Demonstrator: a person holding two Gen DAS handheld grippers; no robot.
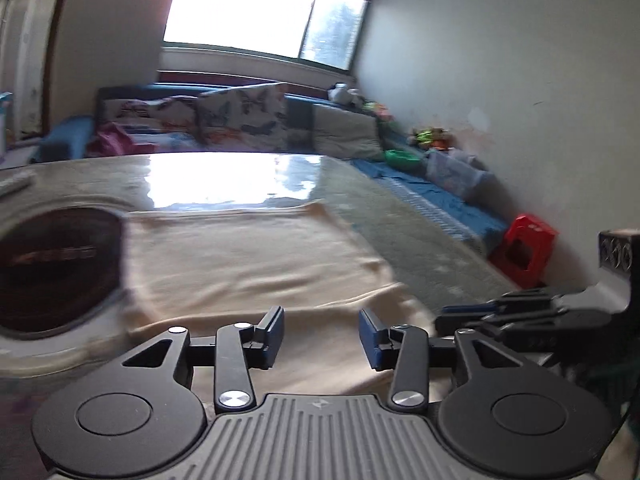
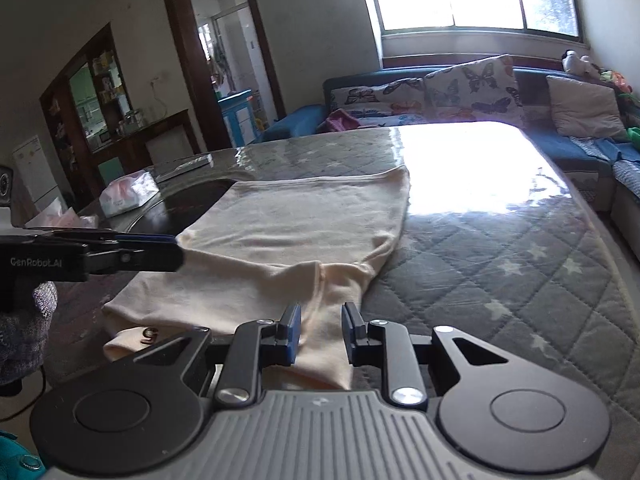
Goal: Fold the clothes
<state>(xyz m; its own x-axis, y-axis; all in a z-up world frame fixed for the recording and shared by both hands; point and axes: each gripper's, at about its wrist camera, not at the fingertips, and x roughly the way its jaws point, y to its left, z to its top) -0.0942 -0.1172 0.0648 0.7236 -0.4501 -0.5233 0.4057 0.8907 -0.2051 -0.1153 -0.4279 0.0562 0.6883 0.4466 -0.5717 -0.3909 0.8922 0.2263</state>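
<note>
Your cream shirt (image 2: pixel 296 232) lies partly folded on the quilted tabletop (image 2: pixel 500 248). Left tool (image 1: pixel 322 336) gapes empty above its near edge — right tool (image 2: pixel 320 334) stands narrow over the sleeve, gripping nothing. Lower both evenly onto that near edge before pinching.

One cream garment (image 2: pixel 304 220) on the bench (image 2: pixel 500 240) — two grippers (image 1: pixel 322 338) (image 2: pixel 320 330), one tissue pack (image 2: pixel 128 196), one red stool (image 1: pixel 524 248).
</note>
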